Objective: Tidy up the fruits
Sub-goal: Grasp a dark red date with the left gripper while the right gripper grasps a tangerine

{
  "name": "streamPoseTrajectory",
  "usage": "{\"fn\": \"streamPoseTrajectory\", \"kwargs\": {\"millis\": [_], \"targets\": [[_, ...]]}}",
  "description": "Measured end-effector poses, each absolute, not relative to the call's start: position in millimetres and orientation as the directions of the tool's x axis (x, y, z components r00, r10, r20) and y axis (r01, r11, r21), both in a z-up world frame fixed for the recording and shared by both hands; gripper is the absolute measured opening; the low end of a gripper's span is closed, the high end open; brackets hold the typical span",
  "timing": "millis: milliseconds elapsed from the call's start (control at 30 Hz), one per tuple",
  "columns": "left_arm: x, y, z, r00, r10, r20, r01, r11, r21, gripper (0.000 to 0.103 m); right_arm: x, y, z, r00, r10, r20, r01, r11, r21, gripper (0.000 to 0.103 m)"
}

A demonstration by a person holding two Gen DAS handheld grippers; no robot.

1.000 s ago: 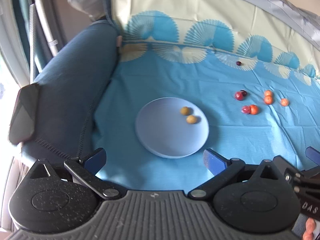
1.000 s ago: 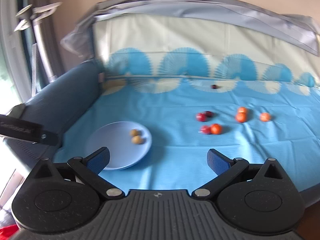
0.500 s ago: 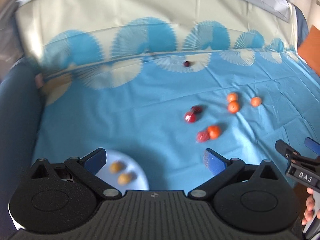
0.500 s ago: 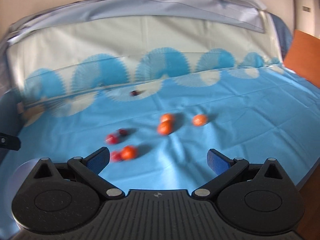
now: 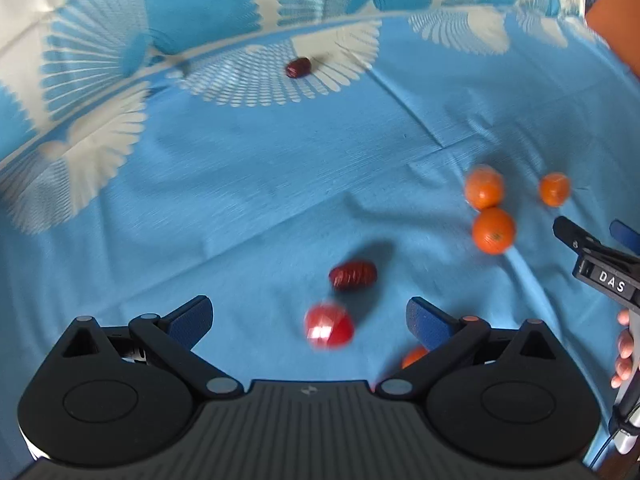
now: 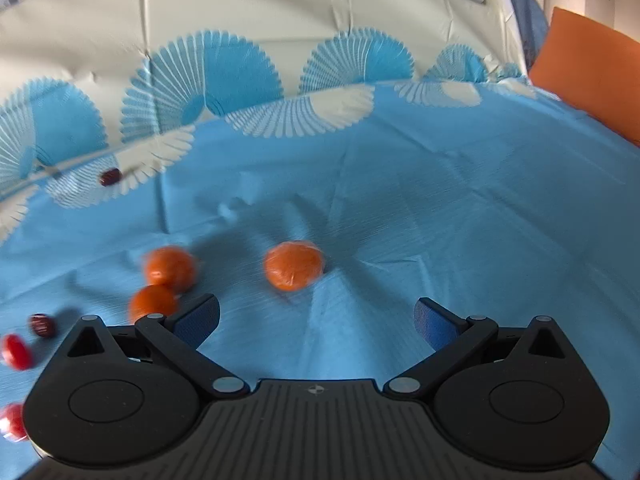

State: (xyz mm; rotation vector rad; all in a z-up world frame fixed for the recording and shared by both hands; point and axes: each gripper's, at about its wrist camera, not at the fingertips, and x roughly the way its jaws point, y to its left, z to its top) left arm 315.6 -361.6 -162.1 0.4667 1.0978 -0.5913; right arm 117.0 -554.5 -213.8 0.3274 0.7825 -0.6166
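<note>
Hovering wide apart and empty, the left gripper [image 5: 308,318] frames the red fruit [image 5: 329,325]; the right gripper [image 6: 316,316], equally wide, faces an orange [image 6: 294,265].

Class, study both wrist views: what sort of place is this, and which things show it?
Probably a home living room. A blue fan-patterned cloth is draped over what looks like a sofa seat and backrest, an orange cushion leans at the right, and small oranges lie loose on the cloth.

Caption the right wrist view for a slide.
Open right gripper hovers over the blue cloth, lined up with a lone orange fruit.
</note>
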Motion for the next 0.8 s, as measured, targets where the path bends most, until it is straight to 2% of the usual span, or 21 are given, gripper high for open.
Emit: {"fn": "streamPoseTrajectory", "kwargs": {"millis": [167,200,233,267,300,333,400,433,500,633,800], "targets": [[330,-389,-186,0.305,-0.176,-0.936,0.687,0.721,0.088,0.101,142,-567,-233,0.55,-0.379,-0.744,0.616,0.785,0.056,0.102],[331,-392,-189,0.302,-0.163,-0.939,0.692,0.715,0.098,0.091,147,-568,-236,0.55,-0.376,-0.745,0.611,0.79,0.053,0.102],[329,-395,-192,0.298,-0.151,-0.943,0.699,0.707,0.108,0.07,152,-569,-240,0.55,-0.376,-0.745,0.606,0.794,0.046,0.102],[329,-396,-195,0.284,-0.148,-0.947,0.709,0.698,0.104,0.064,155,-569,-243,0.549,-0.382,-0.743,0.601,0.799,0.034,0.102],[328,-395,-194,0.277,-0.17,-0.946,0.713,0.696,0.084,0.048,158,-569,-246,0.549,-0.395,-0.737,0.595,0.804,0.012,0.102],[327,-394,-192,0.268,-0.19,-0.944,0.727,0.684,0.069,0.036,160,-567,-247,0.559,-0.403,-0.724,0.581,0.814,-0.004,0.101],[321,-394,-187,0.295,-0.189,-0.937,0.74,0.665,0.098,0.036,160,-563,-245,0.602,-0.389,-0.697,0.535,0.845,-0.009,0.071],[319,-394,-185,0.311,-0.19,-0.931,0.742,0.661,0.113,0.036,160,-560,-241,0.616,-0.387,-0.686,0.515,0.857,-0.021,0.044],[318,-391,-179,0.333,-0.192,-0.923,0.733,0.668,0.126,0.036,161,-558,-235,0.604,-0.401,-0.689,0.515,0.856,-0.046,0.042],[322,-375,-149,0.362,-0.216,-0.907,0.679,0.727,0.098,0.036,148,-567,-220,0.588,-0.423,-0.689,0.584,0.812,-0.001,0.042],[309,-337,-90,0.425,-0.224,-0.877,0.597,0.798,0.085,0.036,115,-558,-167,0.647,-0.447,-0.617,0.598,0.8,0.047,0.042]]}}
